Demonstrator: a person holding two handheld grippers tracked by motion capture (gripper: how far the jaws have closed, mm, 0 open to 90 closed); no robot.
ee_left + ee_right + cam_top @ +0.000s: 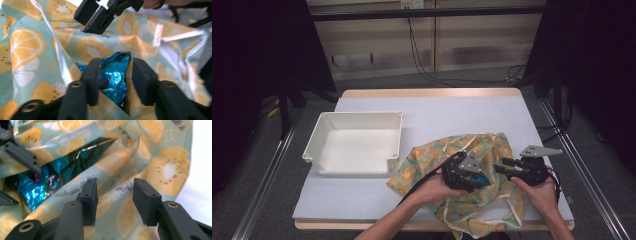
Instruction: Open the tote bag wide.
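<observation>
Blue foil packet [113, 75] lying inside fruit-print bag [472, 165], right-front of surface [432, 115].
Sitting between spread left fingers [93, 77], unpinched, long axis toward 12 o'clock; right fingers [90, 195] gaping at 2 o'clock, empty.

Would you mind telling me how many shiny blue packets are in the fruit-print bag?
1: a shiny blue packet sits in the mouth of the fruit-print bag, between both hand-held grippers. More may be hidden inside.

blue foil packet [113, 75]: mostly buried in fruit-print bag [37, 50]
packet label: unreadable
bag print text [75, 188]: blurred
</observation>
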